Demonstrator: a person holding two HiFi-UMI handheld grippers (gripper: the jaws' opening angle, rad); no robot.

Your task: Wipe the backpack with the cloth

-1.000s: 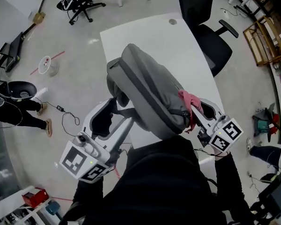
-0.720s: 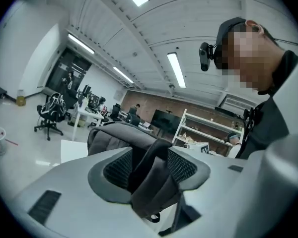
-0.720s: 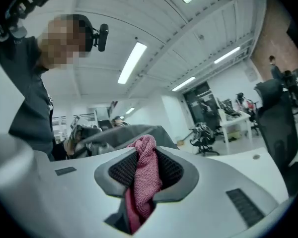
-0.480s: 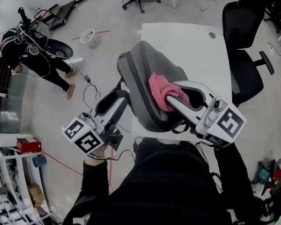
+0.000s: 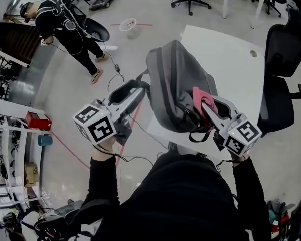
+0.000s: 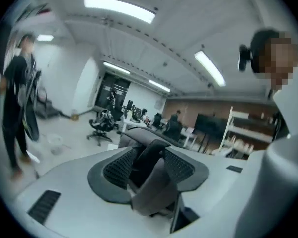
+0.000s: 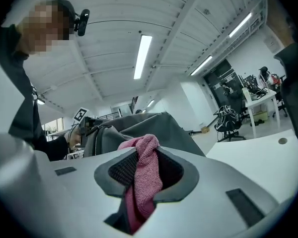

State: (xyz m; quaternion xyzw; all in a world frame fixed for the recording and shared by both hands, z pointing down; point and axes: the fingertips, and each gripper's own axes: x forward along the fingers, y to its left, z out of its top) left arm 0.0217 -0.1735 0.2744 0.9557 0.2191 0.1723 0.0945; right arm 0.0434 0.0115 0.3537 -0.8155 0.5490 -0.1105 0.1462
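**A:** Head view: left gripper [image 5: 140,86] is holding the backpack [image 5: 178,82] tilted up over the near corner of the table [image 5: 236,59]. Can't tell whether its lower end is resting on the top. Right gripper [image 5: 206,107] is pressing the pink cloth [image 5: 200,97] against the bag's side panel.

**B:** What's worrying you there?

**A:** The bag is hanging partly past the table edge. If the wipe is pushing harder than the left side is resisting, the bag is going to swing or rotate away. Then the cloth is skating off the fabric instead of cleaning it.

**B:** Left gripper view?

**A:** Jaws are gripping the strap [image 6: 153,187]: the dark padded part is sitting between the pads and the grey webbing is trailing down. They've just been opening slightly with the strap between them. My read is that the hold is getting marginal. Webbing is slick, so with any more easing the strap is sliding through and the bag is dropping, likely off the edge.

**B:** Right gripper view?

**A:** Jaws are clamped on the cloth [image 7: 141,177]. A bunched twist is standing up between the pads and the rest is hanging below. The backpack [image 7: 154,125] is sitting just beyond the tips.

**B:** Failure mode?

**A:** Only a small wad is sticking out past the jaws. So I'm expecting hard jaw tips rubbing the bag rather than cloth. On a long stroke, friction could also be dragging the cloth out of the pinch.
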